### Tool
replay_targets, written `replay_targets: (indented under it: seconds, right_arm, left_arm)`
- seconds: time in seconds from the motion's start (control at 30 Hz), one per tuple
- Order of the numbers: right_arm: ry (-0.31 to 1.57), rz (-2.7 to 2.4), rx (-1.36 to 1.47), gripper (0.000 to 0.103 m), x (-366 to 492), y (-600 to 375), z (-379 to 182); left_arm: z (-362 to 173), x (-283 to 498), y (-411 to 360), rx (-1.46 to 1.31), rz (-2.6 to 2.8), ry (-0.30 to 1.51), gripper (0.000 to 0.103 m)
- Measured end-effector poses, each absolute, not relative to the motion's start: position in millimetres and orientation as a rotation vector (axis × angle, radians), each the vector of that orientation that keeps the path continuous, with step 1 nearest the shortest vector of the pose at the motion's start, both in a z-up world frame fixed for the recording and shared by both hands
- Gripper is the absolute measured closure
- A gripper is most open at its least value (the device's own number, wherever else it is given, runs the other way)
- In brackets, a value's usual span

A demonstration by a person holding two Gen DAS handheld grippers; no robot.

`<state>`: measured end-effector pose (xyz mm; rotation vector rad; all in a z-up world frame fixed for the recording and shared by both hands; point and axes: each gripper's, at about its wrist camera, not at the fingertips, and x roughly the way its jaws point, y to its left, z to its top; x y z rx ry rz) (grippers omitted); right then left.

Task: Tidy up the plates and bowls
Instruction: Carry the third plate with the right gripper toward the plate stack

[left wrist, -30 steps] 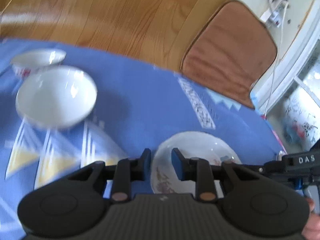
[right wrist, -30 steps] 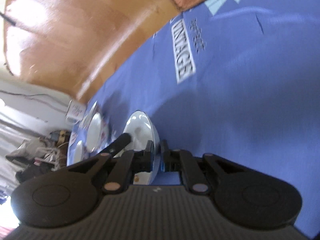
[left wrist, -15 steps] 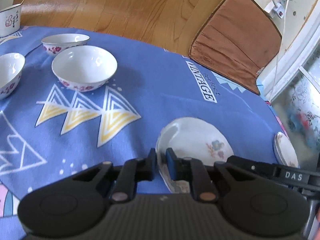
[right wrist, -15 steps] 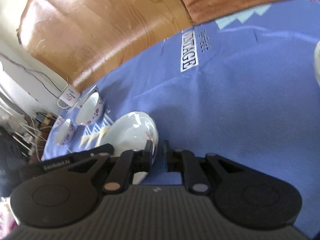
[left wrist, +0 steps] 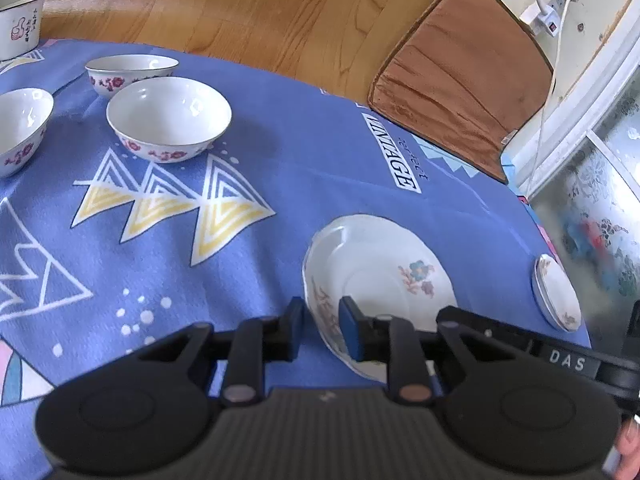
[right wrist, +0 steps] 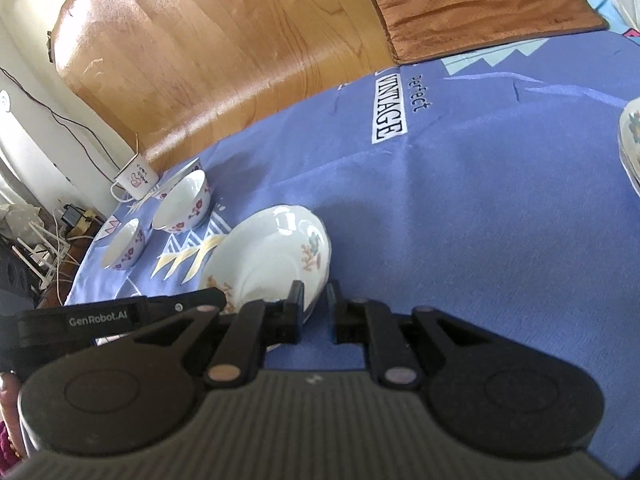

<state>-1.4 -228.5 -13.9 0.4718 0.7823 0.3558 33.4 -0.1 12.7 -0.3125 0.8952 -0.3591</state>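
A blue tablecloth [left wrist: 328, 168] is being used as the work surface, with three bowls [left wrist: 170, 120] grouped at the upper left of the left view. A flowered plate [left wrist: 380, 276] at lower centre is being straddled at its rim by both grippers. The left gripper [left wrist: 320, 330] and right gripper [right wrist: 316, 308] are being held apart, so the plate is judged as being set down or released. A clean withdrawal, then a reach for the small plate [left wrist: 556, 294] at right, is being called for.
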Motion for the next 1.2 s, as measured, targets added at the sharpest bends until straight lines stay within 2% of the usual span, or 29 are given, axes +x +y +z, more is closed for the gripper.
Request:
replay_targets:
  seconds: [0.13,0.37,0.6,0.83,1.2]
  right_arm:
    - [0.76,0.335,0.432,0.088,-3,-225,-12]
    - [0.752,0.317,0.385,0.09,-5,-219,-10]
    - [0.634,0.289,0.301,0.089,-30,-221,10]
    - [0.641,0.199,0.373,0.089,-36,-259,-3]
    - [0.477,-0.058,0.417,0.089,-72,-351,13]
  left_arm:
    - [10,34,-2,-0.301,-0.35,0.894,0.089]
    - [16,28,-1,-0.299,-0.353,0.873,0.09]
    - [37,21,-13,-0.291,-0.384,0.823,0.09]
    - [39,29,-66,-0.171,-0.444,0.851,0.09]
    - [58,53,-200,-0.053,-0.659,0.809,0.09]
